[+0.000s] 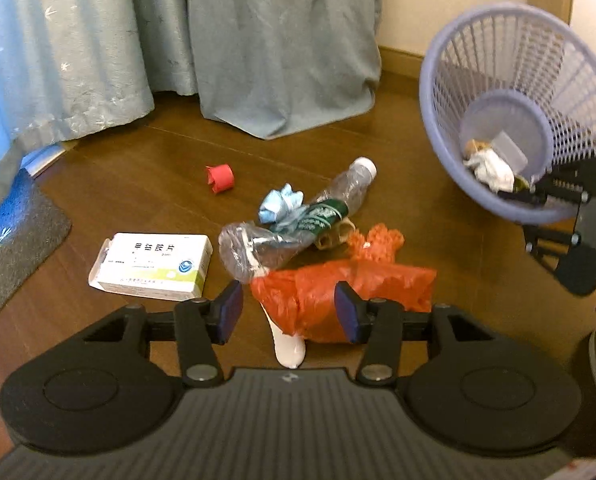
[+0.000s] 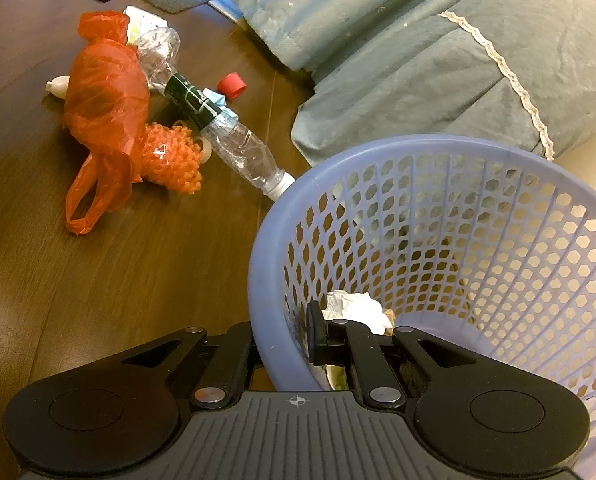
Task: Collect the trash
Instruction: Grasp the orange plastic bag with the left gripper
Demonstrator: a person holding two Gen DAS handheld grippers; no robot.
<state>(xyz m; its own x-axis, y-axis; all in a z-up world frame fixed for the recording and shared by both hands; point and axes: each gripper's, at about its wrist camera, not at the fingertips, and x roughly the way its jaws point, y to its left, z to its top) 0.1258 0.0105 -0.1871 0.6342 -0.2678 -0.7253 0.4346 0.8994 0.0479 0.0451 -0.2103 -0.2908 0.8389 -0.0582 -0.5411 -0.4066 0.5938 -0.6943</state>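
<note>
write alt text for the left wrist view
The open left tool hangs over an orange plastic bag on a wood floor, beside a crushed bottle and a white box. At right, a tilted purple basket holds crumpled paper.

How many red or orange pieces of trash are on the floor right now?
3. A red cap lies alone near the curtain; an orange bag sits between the left fingers; an orange net lies just behind it. More may be hidden underneath.

Left gripper jaws apart, angled downward; right gripper apparently clamped shut, angled downward.
</note>
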